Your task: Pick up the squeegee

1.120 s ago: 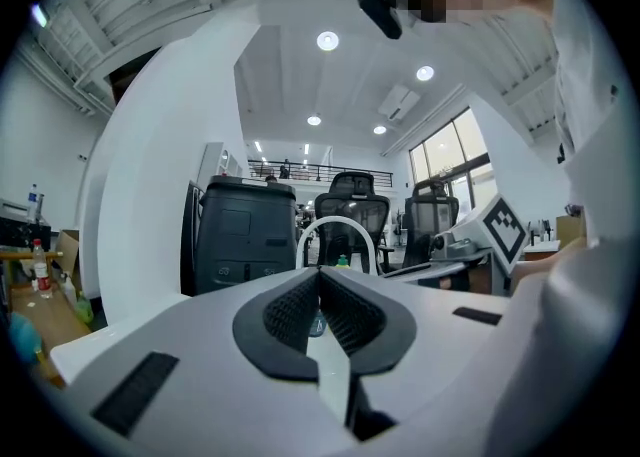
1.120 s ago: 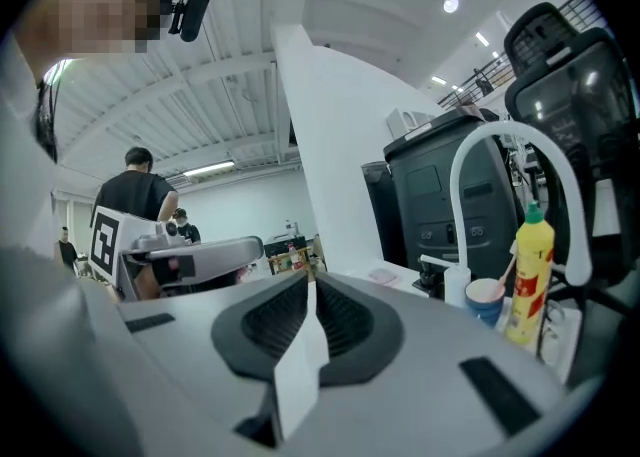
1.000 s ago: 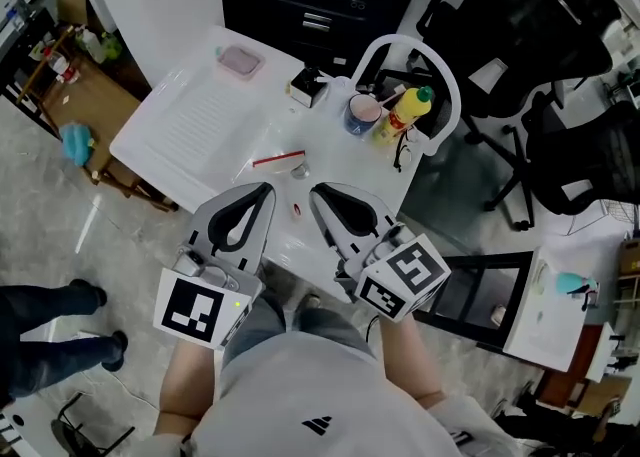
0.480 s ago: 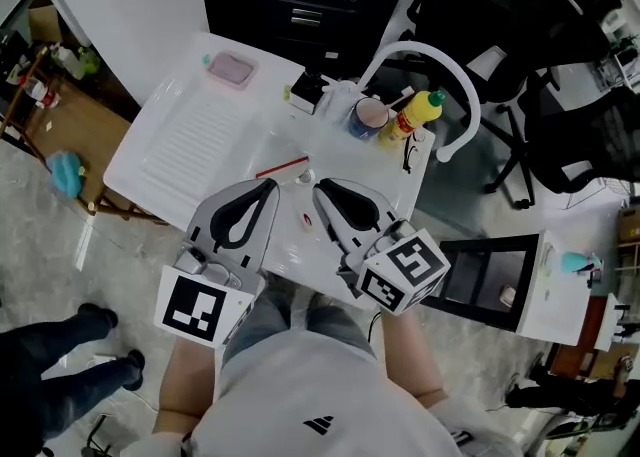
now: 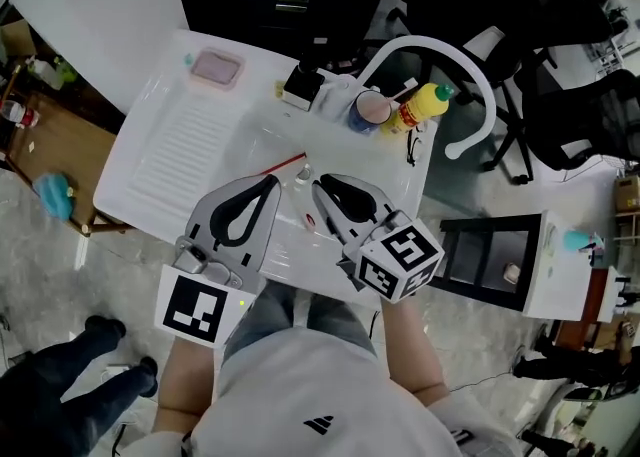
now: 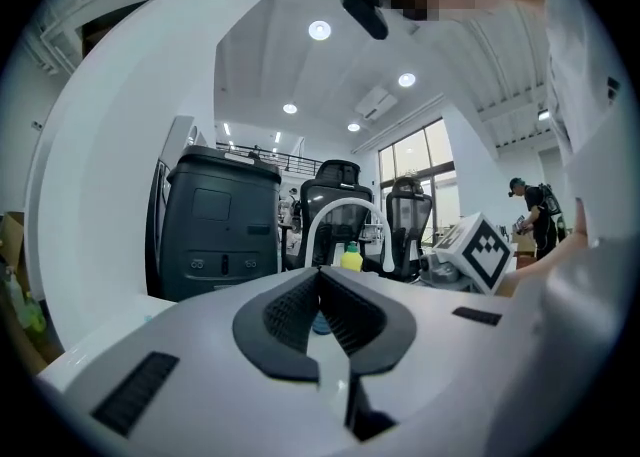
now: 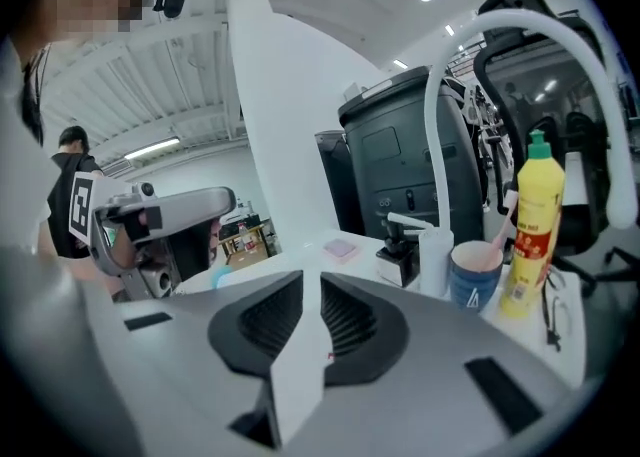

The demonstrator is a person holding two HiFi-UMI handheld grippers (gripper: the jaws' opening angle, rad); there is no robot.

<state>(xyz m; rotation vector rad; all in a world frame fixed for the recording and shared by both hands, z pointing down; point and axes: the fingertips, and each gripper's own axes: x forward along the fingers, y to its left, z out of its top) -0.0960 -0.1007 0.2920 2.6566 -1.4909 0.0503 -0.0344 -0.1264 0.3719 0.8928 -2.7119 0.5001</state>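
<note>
At sink (image 5: 165,145) front: left gripper (image 5: 268,183), jaws pressed together, empty; thin red squeegee (image 5: 280,162), flat in the sink just beyond; right gripper (image 5: 322,184), jaws just opening, narrowly parted, nothing between. Likely risk: slim gap shoves squeegee aside.

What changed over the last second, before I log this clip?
The left gripper and right gripper moved forward over the white sink unit, closer to the thin red-handled tool lying in its basin. The right gripper's jaws have just been opening, with nothing between them. Nothing was grasped. The left gripper stayed shut; the tool, cup and yellow bottle stayed put.
</note>
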